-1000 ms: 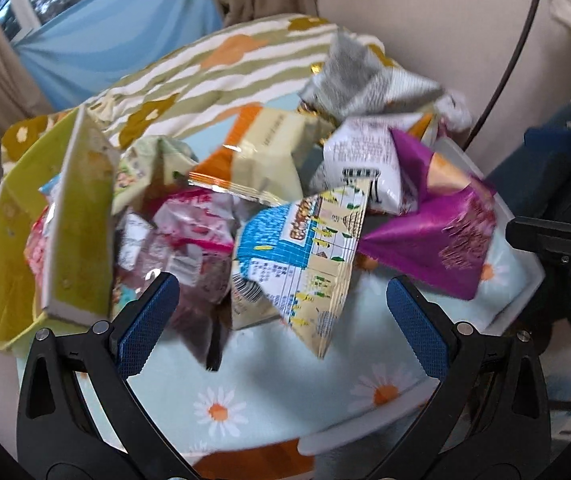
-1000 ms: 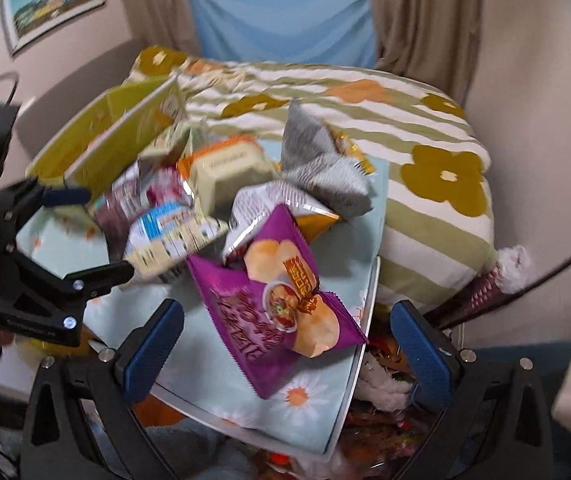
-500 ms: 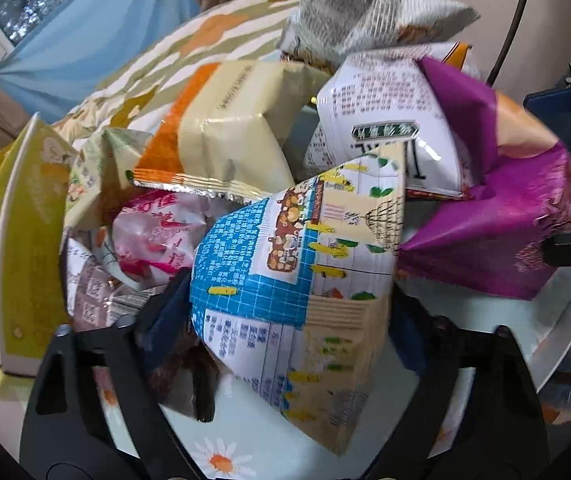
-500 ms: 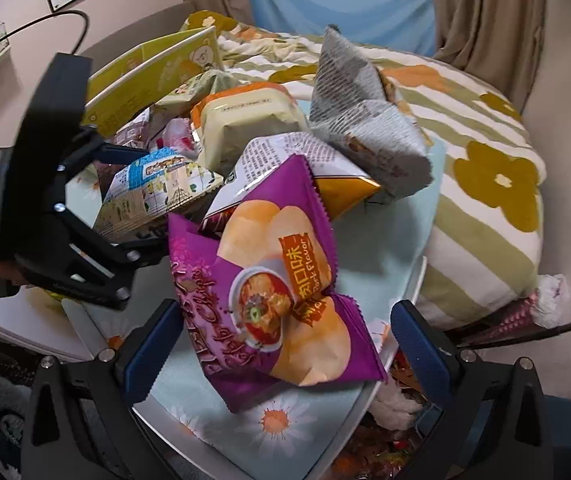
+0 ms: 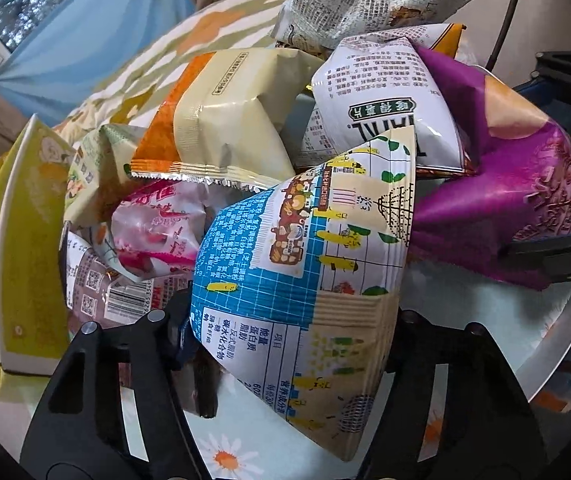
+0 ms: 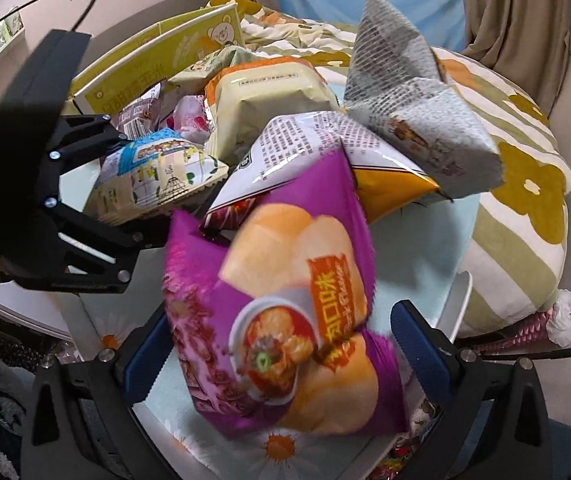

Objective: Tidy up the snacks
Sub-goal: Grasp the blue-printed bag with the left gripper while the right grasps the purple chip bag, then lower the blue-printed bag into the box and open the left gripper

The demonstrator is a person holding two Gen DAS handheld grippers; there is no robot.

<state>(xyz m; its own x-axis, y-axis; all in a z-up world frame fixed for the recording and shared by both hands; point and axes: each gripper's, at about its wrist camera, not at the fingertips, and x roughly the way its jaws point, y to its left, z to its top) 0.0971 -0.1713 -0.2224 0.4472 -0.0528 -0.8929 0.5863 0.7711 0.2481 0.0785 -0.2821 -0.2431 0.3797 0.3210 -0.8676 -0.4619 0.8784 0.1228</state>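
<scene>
A pile of snack bags lies on a daisy-print table [image 5: 241, 432]. My left gripper [image 5: 289, 320] has its fingers on both sides of a blue-and-cream patterned bag [image 5: 305, 264] and presses against it; the same bag [image 6: 157, 176] shows in the right wrist view between the left gripper's black fingers [image 6: 97, 184]. My right gripper [image 6: 277, 356] is open, its blue pads on either side of a purple chip bag [image 6: 285, 316], which also shows in the left wrist view [image 5: 497, 200]. I cannot tell whether the pads touch the purple bag.
Other bags in the pile: orange-cream [image 5: 221, 116], white printed [image 5: 381, 112], grey newsprint [image 6: 413, 104], pink [image 5: 157, 232]. A yellow-green box [image 5: 17, 248] stands open at the left. A striped flowered bed [image 6: 517, 184] lies behind the table. The table edge [image 6: 457, 304] is at the right.
Both grippers have moved forward into the pile. The left gripper has narrowed around the blue-and-cream bag. The right gripper's pads now flank the purple bag.
</scene>
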